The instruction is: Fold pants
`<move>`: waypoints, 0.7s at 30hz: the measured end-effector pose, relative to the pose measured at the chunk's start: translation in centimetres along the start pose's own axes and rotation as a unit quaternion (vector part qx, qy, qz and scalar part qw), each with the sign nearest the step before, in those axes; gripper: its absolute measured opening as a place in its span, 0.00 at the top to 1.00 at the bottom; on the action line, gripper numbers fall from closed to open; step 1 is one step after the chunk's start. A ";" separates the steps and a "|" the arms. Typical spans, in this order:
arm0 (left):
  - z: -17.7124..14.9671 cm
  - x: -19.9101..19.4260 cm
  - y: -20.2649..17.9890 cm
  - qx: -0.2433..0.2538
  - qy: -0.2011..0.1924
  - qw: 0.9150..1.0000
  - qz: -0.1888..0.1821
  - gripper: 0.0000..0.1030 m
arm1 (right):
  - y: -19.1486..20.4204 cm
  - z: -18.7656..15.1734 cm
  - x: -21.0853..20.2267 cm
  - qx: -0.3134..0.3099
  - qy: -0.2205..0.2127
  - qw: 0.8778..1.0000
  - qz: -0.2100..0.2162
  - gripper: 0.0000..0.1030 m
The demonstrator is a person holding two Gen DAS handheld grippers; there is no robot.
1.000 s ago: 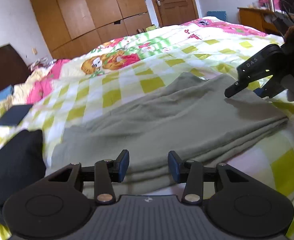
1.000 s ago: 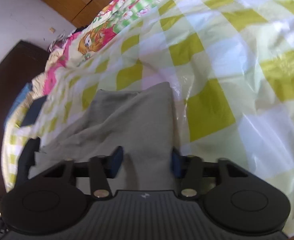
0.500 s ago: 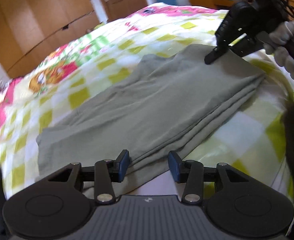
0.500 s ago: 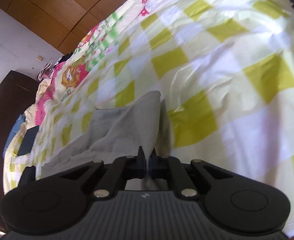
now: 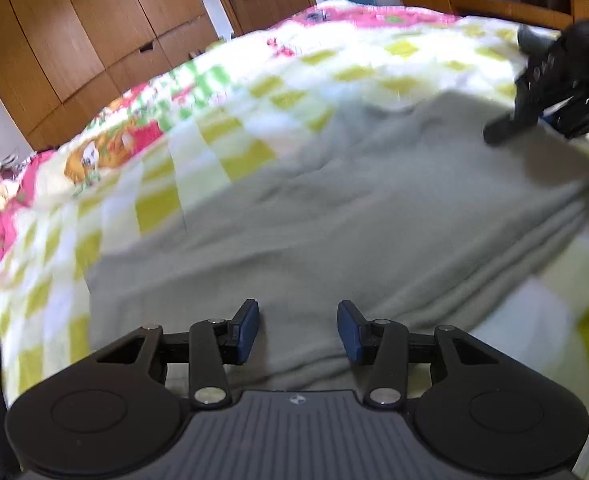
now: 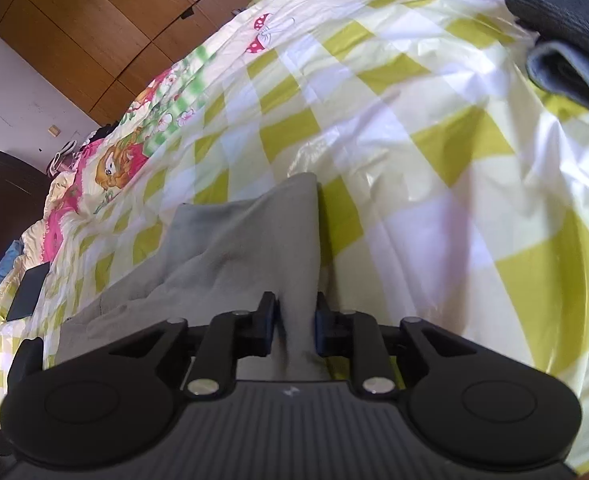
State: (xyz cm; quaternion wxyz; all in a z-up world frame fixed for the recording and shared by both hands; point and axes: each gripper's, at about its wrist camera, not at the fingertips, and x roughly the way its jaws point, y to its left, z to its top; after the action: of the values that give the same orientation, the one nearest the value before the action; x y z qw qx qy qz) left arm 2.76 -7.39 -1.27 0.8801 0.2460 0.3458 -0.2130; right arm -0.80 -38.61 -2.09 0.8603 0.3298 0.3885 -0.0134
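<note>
1. Bed (image 5: 254, 92): it carries everything. A chequered yellow-and-white cover with a pink cartoon print lies over it. The flat, broad surface serves as the folding surface, in my judgement.

2. Pants (image 5: 334, 216): grey-green, lying flat on the cover toward the near edge of the bed, already doubled along their length; several stacked fabric edges show along the side nearest the near edge. Their long axis runs roughly parallel with that edge. In the right wrist view the far end (image 6: 254, 232) tapers to a squared tip pointing up the bed toward the wardrobe side. Which end is the waist I cannot tell.

3. Dark folded items (image 6: 566, 28): lying well apart from the pants, toward the far corner of the bed; presumably earlier finished work or waiting pieces.

4. Left gripper (image 5: 298, 332): jaws about half open, nothing between the pads, poised just above the near end of the pants. Judged to be positioned for a grasp on that end.

5. Right gripper (image 6: 294, 328): at the opposite end, jaws opening, with a ridge of cloth standing between the pads. Whether the pads press it I cannot confirm; it reads as a release.
</note>
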 end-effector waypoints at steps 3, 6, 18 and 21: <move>-0.5 -1.3 -0.1 -0.009 -0.003 1.000 0.002 0.45 | -0.2 -0.7 -0.8 0.014 -0.010 1.000 0.004 0.71; -0.7 -2.1 0.1 -0.020 -0.005 1.000 0.001 0.45 | -0.2 -1.4 -1.6 0.021 -0.018 1.000 0.014 0.60; -1.9 -3.4 -0.1 -0.037 -0.007 0.999 -0.005 0.45 | 0.9 -3.2 -1.9 0.010 -0.022 1.000 -0.008 0.58; -2.1 -3.6 0.0 -0.042 -0.007 0.999 -0.008 0.45 | 0.8 -3.3 -1.9 0.012 -0.019 1.000 -0.007 0.58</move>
State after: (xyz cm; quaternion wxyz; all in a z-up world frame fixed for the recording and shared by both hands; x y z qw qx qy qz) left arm -0.73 -5.45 -0.09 0.8902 0.2047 0.3505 -0.2067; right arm -4.05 -36.50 -1.95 0.8633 0.3372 0.3742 -0.0304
